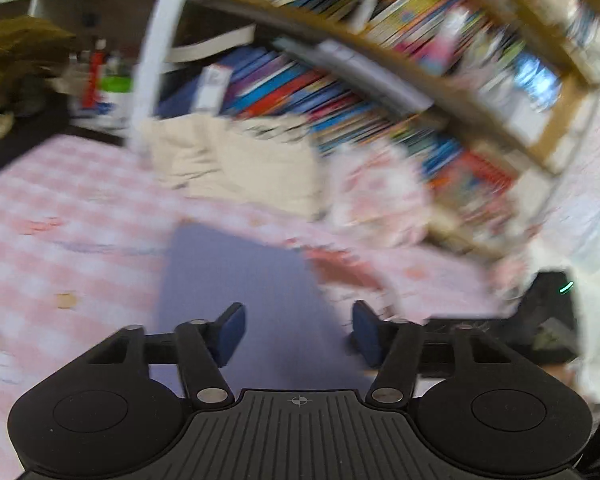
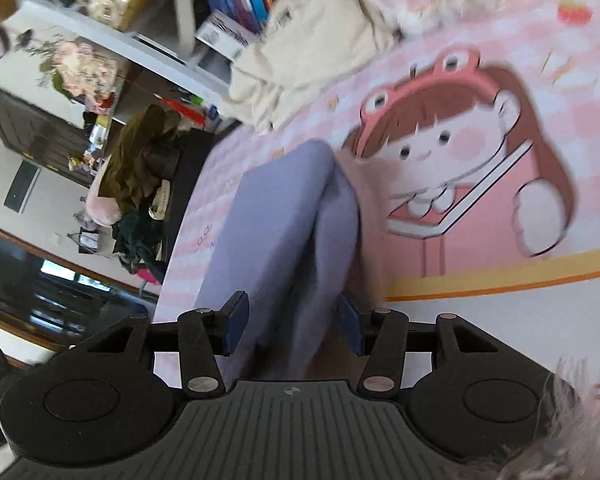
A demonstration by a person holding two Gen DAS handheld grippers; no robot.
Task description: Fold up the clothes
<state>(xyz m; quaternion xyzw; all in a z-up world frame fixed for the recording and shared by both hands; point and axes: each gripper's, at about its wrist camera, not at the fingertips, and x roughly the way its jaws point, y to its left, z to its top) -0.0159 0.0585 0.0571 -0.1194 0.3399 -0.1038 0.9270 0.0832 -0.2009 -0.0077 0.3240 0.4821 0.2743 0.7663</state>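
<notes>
left wrist view, cream bag (image 1: pixel 236 160) behind lavender garment (image 1: pixel 236 280), bookshelf (image 1: pixel 380 92) beyond

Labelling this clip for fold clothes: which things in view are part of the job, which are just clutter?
Part of the job:
- lavender garment, bunched between the right gripper pads
- left gripper, open above that garment
- pink checked bedsheet as work surface

Lying about:
- cream cloth
- bookshelf
- dark clothes pile
</notes>
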